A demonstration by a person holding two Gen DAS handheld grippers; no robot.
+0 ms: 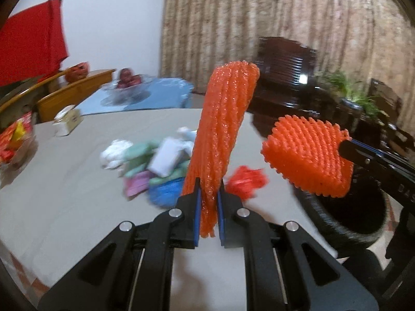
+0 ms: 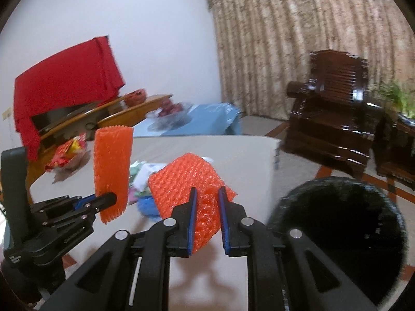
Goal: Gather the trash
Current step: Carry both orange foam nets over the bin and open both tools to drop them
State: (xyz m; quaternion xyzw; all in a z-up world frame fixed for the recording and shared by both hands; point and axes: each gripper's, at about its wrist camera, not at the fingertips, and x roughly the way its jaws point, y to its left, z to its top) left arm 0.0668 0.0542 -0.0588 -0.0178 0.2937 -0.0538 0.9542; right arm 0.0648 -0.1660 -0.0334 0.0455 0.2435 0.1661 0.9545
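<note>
Left gripper: your left gripper (image 1: 208, 194) is clamped on an orange foam-net fruit sleeve, long and tubular (image 1: 223, 129) — it stands up from the jaws, lifted clear of the desk.
Right gripper: your right gripper (image 2: 206, 194) pinches a second orange foam-net sleeve, flattened and squarish (image 2: 186, 178), also held in the air.
Bin: the round black trash bin (image 2: 337, 233) sits on the floor just off the desk's right edge, mouth open; what is inside it cannot be made out.
Done so far: two pieces are picked up, neither yet over the bin's mouth by the look of it.
Left to do: you seem to be early to midway — a heap of mixed litter (image 1: 155, 165) lies near the desk's middle: white crumpled tissue, green and pink wrappers, a blue net, a red plastic scrap.
Desk: a pale grey cloth-covered desk (image 1: 64, 207), with a white tissue box (image 1: 67, 123) towards its far left corner and a red snack bag at the left edge.
Room: white wall, beige patterned curtain (image 2: 298, 39), dark carved wooden armchair (image 2: 332, 98), red cloth (image 2: 64, 77) draped over wooden furniture.
</note>
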